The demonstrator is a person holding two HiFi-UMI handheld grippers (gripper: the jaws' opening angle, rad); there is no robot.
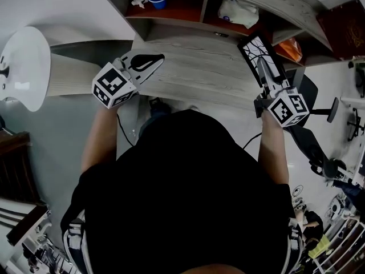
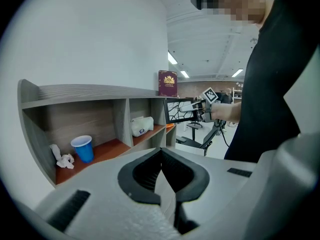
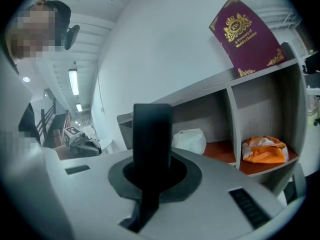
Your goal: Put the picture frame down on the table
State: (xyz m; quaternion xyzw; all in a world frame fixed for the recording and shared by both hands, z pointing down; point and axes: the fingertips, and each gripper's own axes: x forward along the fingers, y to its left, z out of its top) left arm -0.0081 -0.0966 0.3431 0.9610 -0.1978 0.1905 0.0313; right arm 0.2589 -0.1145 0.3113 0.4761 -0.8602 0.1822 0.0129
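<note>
From the head view we see the right gripper [image 1: 266, 68] closed on the picture frame [image 1: 258, 49], which it holds over the right end of the table [image 1: 194, 76], close to the shelf [image 1: 205, 7]. The frame looks tilted, not flat, and we judge that it is up in the air, not resting on the wood. The left gripper [image 1: 149, 63] hovers over the left part of the table with nothing in it. In the left gripper view its jaws meet at the tips, so we read it as closed and empty. Beyond it we see the frame side-on, clamped at one edge by the other gripper and raised in front of the shelf. In the right gripper view a dark upright edge of the frame fills the space between the jaws, which press on it from both sides. This view does not show us the tabletop under the frame. So we judge that the carrying is done and the frame hangs over its place. What is left is to lower it, lay it on the table and let go.
</note>
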